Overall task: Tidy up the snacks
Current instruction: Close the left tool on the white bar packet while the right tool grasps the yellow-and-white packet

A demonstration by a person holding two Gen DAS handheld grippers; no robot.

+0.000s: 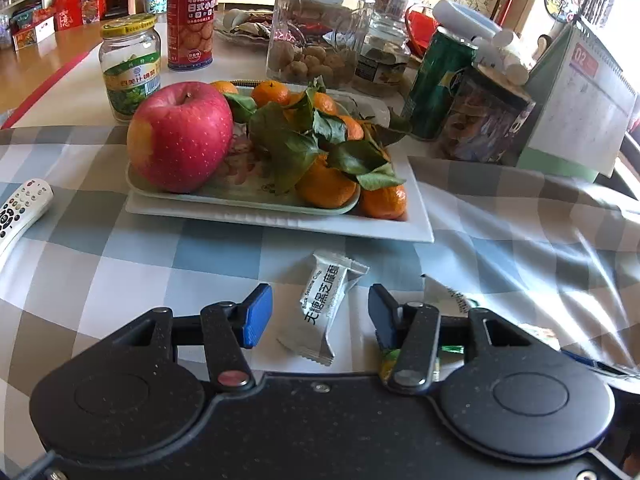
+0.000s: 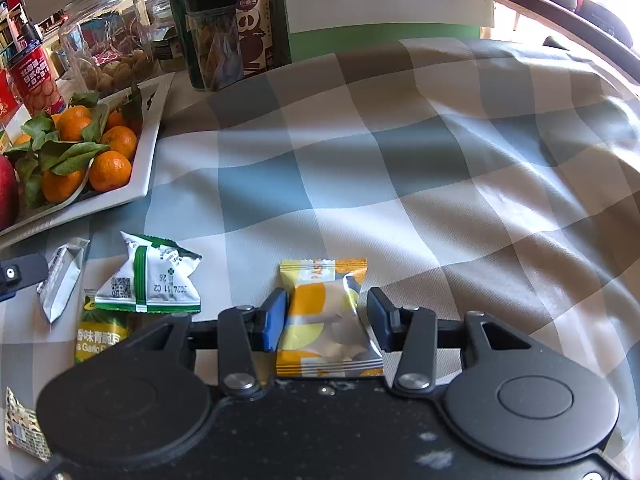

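In the left wrist view a white black-sesame snack packet (image 1: 322,306) lies on the checked tablecloth. My left gripper (image 1: 318,302) stands open around it, with a gap on each side between the blue pads and the wrapper. A green-and-yellow packet (image 1: 390,360) peeks out under the left gripper's right finger. In the right wrist view my right gripper (image 2: 326,316) is shut on a yellow-and-white snack packet (image 2: 324,320), which rests on the cloth. To its left lie a white-and-green packet (image 2: 148,280), a green pea packet (image 2: 100,332) and the silver-white packet (image 2: 60,280).
A white tray (image 1: 416,216) holds a red apple (image 1: 180,136) and leafy tangerines (image 1: 324,184). Behind it stand a glass jar (image 1: 316,28), a red tin (image 1: 192,20), a green can (image 1: 436,84) and a desk calendar (image 1: 576,108). A remote (image 1: 20,212) lies at the left.
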